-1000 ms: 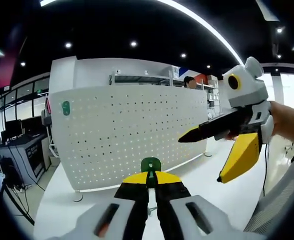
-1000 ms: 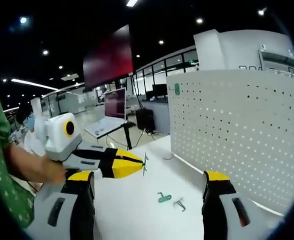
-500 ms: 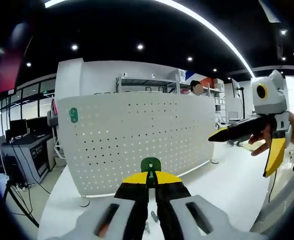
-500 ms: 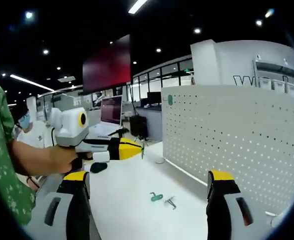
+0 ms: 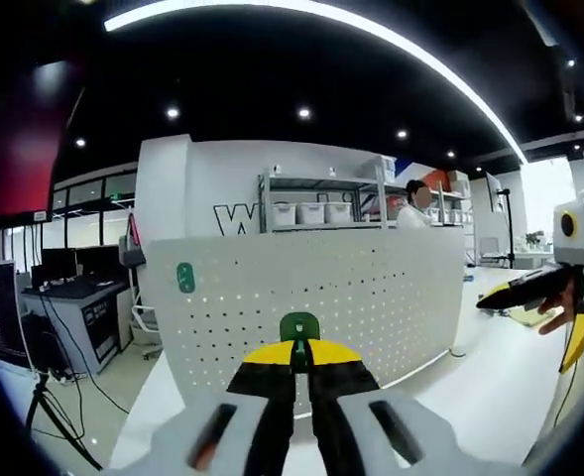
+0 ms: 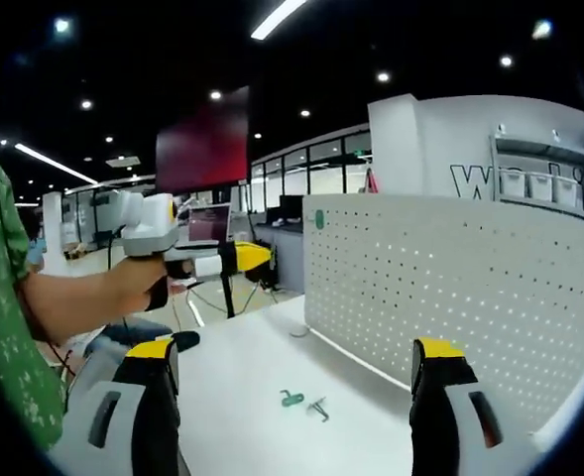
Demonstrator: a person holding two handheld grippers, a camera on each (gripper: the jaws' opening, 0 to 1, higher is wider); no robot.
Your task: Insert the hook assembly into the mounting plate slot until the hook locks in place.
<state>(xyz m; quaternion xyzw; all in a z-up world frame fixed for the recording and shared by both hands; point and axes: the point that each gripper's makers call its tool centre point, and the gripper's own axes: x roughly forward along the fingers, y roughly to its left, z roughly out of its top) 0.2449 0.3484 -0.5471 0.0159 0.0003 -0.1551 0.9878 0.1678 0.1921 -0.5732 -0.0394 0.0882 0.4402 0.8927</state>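
My left gripper (image 5: 298, 349) is shut on a small green hook piece (image 5: 298, 326) that sticks up between its yellow tips. Ahead of it stands the white perforated mounting plate (image 5: 351, 297), upright on the table, with another green hook (image 5: 184, 278) hung near its upper left corner. My right gripper (image 6: 293, 357) is open wide with nothing between its jaws. It also shows as the right gripper (image 5: 525, 333) at the far right, held in a hand. In the right gripper view, the left gripper (image 6: 264, 258) hovers left of the plate (image 6: 450, 288), well apart from it.
A spare green hook (image 6: 291, 399) and a small metal piece (image 6: 317, 408) lie on the white table (image 6: 242, 387) in front of the plate. A person's arm in a green sleeve (image 6: 4, 327) is at the left. Office desks and shelves (image 5: 321, 213) stand behind.
The left gripper, still shut on the green hook piece, has risen and drawn away from the right gripper. The right gripper stays open and has slid toward the edge of the left gripper view.
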